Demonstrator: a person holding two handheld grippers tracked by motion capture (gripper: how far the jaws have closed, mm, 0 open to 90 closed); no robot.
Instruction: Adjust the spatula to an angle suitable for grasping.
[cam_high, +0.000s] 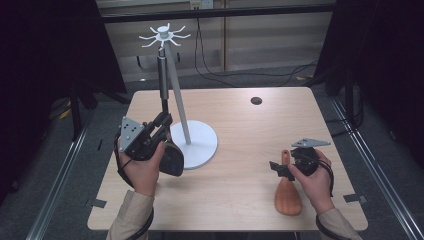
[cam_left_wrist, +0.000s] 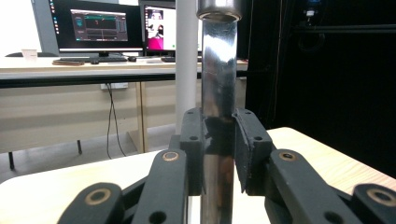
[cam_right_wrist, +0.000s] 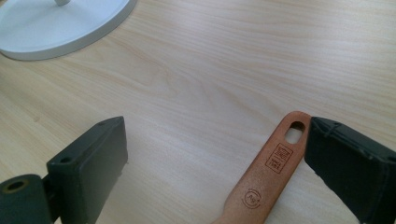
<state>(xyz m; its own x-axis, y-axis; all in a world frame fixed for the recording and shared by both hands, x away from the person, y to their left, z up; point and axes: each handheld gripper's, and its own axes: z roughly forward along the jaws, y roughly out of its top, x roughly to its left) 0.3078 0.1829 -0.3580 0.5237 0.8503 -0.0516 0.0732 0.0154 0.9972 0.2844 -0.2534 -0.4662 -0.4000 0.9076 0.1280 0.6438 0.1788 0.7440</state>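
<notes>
Dark curtains (cam_high: 45, 50) flank a grey carpeted floor (cam_high: 280, 82); two lit monitors (cam_left_wrist: 100, 25) stand on a long pale desk (cam_left_wrist: 70, 65) behind.

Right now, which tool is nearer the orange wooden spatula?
The right tool, open, with the spatula handle between its jaws. The left tool is far across the table, shut on the metal utensil handle.

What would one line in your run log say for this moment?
left gripper: shut on metal utensil handle | right gripper: open beside orange spatula | stand: upright
</notes>
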